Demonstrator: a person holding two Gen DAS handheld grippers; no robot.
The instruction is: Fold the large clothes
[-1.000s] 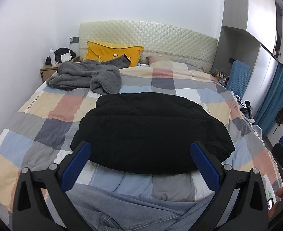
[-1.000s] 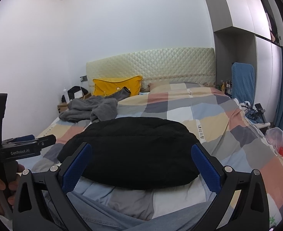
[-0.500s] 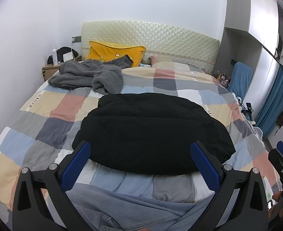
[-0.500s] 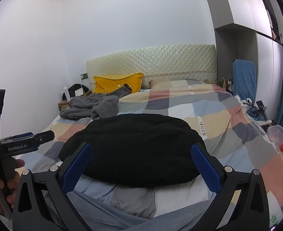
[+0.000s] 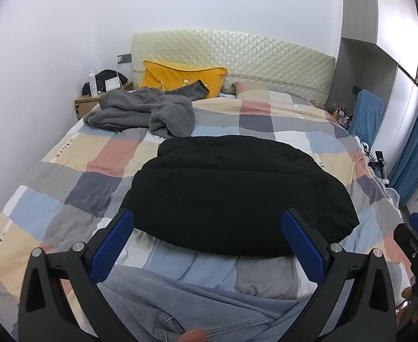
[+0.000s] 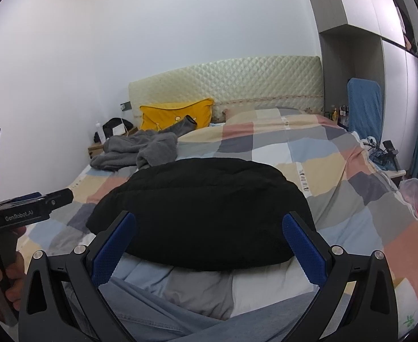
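A black padded garment [image 5: 237,191] lies folded flat in the middle of the checked bedspread [image 5: 75,182]; it also shows in the right wrist view [image 6: 206,211]. A crumpled grey fleece garment [image 5: 143,111] lies near the headboard at the left [image 6: 140,149]. My left gripper [image 5: 207,239] is open and empty, held above the near edge of the black garment. My right gripper [image 6: 209,240] is open and empty at the same near edge. The left gripper's body [image 6: 24,213] shows at the left of the right wrist view.
A yellow pillow [image 5: 180,78] leans on the quilted headboard [image 5: 237,54]. A bedside table [image 5: 89,102] with a bottle and bag stands at the left. Blue denim [image 5: 180,307] lies at the near edge. A blue chair [image 5: 365,114] and wardrobe stand at the right.
Both grippers have drifted slightly, so the bed sits a little differently in view. The garments have not moved. Both grippers stay open.
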